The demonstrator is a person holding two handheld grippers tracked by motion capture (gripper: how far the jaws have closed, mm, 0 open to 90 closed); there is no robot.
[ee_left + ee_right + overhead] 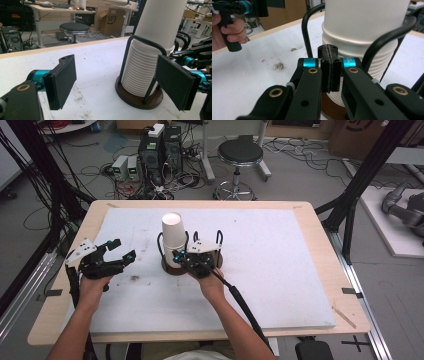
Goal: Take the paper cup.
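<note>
A tall stack of white paper cups point(173, 232) stands in a black wire holder on a round brown base point(140, 98), near the middle of the white foam board point(280, 270). My right gripper point(180, 255) is shut with nothing between its jaws. Its tips point(329, 62) sit just in front of the lower cups point(362, 37), between two wire loops. To the left of the stack, my left gripper point(124, 249) is held open and apart from it. In the left gripper view the cups point(142, 72) stand beyond the two wide-apart pads point(62, 80), and the left gripper point(120, 82) holds nothing.
More black wire loops point(219, 237) rise just right of the stack on the same base. A dark stain point(134, 278) marks the foam between the hands. Beyond the table's far edge are a round stool point(240, 152), computer cases point(160, 150) and floor cables.
</note>
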